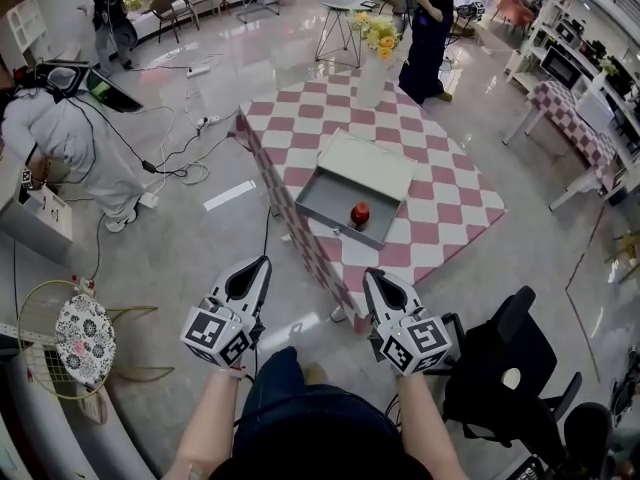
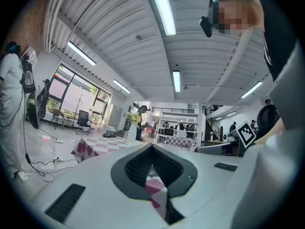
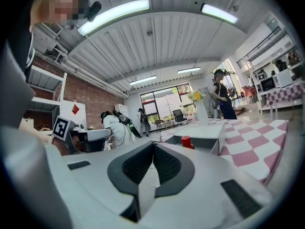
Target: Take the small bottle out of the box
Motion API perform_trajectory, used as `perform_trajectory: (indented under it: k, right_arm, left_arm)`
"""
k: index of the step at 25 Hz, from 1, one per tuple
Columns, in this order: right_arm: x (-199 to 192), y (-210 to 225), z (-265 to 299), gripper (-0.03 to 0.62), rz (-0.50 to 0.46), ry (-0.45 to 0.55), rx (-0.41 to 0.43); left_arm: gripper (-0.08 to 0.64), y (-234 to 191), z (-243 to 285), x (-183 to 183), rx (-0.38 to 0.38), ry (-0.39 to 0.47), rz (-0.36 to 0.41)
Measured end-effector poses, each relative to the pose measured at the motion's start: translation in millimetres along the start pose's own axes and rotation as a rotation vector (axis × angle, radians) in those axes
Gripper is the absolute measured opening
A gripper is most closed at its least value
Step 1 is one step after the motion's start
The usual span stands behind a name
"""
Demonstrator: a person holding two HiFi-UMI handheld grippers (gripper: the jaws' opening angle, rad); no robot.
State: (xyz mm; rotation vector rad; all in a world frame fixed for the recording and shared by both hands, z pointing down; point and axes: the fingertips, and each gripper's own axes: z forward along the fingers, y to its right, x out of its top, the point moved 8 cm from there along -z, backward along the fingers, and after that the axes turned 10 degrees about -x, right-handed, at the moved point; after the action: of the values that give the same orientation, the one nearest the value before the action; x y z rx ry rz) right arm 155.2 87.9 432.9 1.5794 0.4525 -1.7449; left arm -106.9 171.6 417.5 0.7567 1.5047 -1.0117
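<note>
A small red bottle (image 1: 360,214) stands upright inside an open grey box (image 1: 325,204) on a table with a pink-and-white checked cloth (image 1: 440,198). The box's pale lid (image 1: 366,164) lies at its far side. In the head view my left gripper (image 1: 263,265) and right gripper (image 1: 372,277) hang side by side short of the table's near corner, both shut and empty. The right gripper view shows its shut gripper (image 3: 153,144) with the bottle's red top (image 3: 186,141) and the box (image 3: 209,138) ahead and a little to the right. In the left gripper view the shut gripper (image 2: 152,146) points at the table (image 2: 95,147).
A white vase of yellow flowers (image 1: 372,60) stands at the table's far end, with a person in dark clothes (image 1: 430,28) beyond it. A black office chair (image 1: 500,368) is close on my right. A person in white (image 1: 60,138), floor cables (image 1: 180,148) and a wire-frame stool (image 1: 85,338) are to the left.
</note>
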Motion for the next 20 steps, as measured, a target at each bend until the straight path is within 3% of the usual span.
perform_trajectory:
  k: [20]
  right_arm:
    - [8, 46, 62, 0.005, -0.013, -0.038, -0.121]
  left_arm:
    - [0.012, -54, 109, -4, -0.182, -0.041, -0.023]
